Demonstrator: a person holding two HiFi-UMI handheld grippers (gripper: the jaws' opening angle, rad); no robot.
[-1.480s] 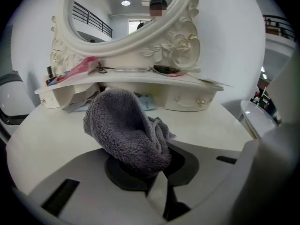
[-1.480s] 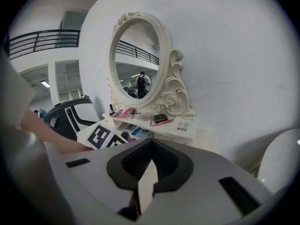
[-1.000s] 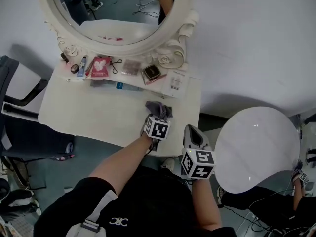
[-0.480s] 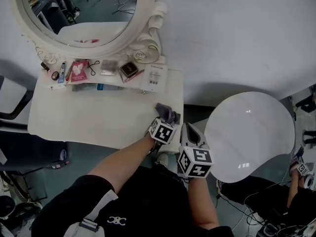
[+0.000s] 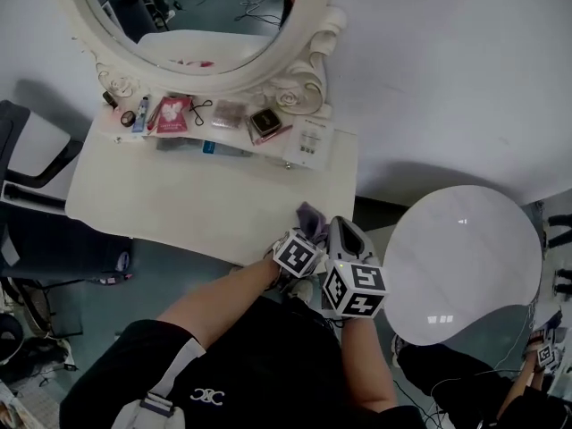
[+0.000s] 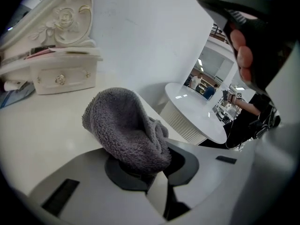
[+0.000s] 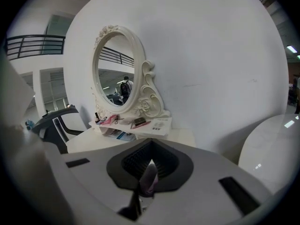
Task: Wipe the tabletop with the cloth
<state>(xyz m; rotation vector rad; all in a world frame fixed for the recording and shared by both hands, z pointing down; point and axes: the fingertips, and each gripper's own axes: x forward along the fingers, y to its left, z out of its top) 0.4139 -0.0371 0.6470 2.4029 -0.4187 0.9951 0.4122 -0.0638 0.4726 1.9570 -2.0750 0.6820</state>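
- Cloth (image 6: 124, 125): a grey-purple fleece bundle is clamped in the closed jaws of the left gripper (image 6: 145, 168). It is bunched up over the jaw tips, above the near right corner of the tabletop (image 5: 179, 195). Contact with the surface cannot be confirmed.
- The near edge of the tabletop lies directly under the left gripper, and the right edge is just to its right. Open surface extends ahead and well to its left.
- Ahead of the left gripper, the free surface is bounded by a small drawer unit (image 6: 61, 78) and the mirror (image 5: 206, 25) base, set against the wall.
- Right gripper (image 7: 149, 170): the jaws are brought together, and it is held just beside the left gripper, on its right.
- A round white table (image 5: 465, 266) stands to the right of the right gripper, apart from the tabletop.
- Left jaw tips are covered by the cloth. A pale sliver at the right jaw seam cannot be identified. In the head view, both jaw pairs are masked by the marker cubes (image 5: 355, 289).
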